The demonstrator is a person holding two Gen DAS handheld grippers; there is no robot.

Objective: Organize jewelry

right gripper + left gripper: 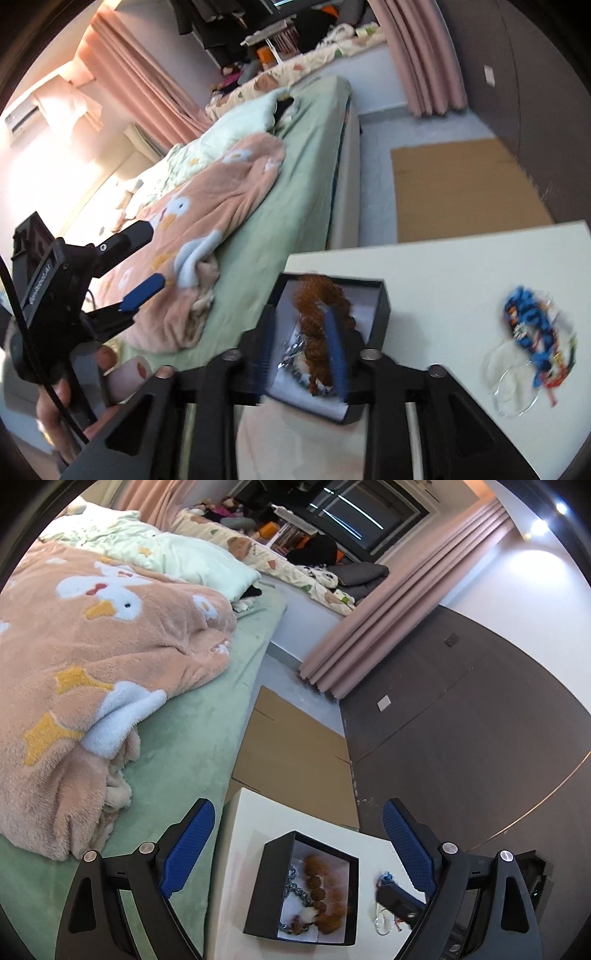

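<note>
A black jewelry box with a white lining sits on a white table. It holds a brown beaded bracelet and a silver chain. My left gripper is open and empty, held high above the box. My right gripper is open with its fingers over the box, close to the brown beads. A blue beaded bracelet and clear glass bangles lie on the table to the right; in the left wrist view they are partly hidden by the right gripper.
A bed with a green sheet and a pink duck blanket lies left of the table. Flat cardboard lies on the floor beyond it. A dark wall panel and pink curtains stand to the right.
</note>
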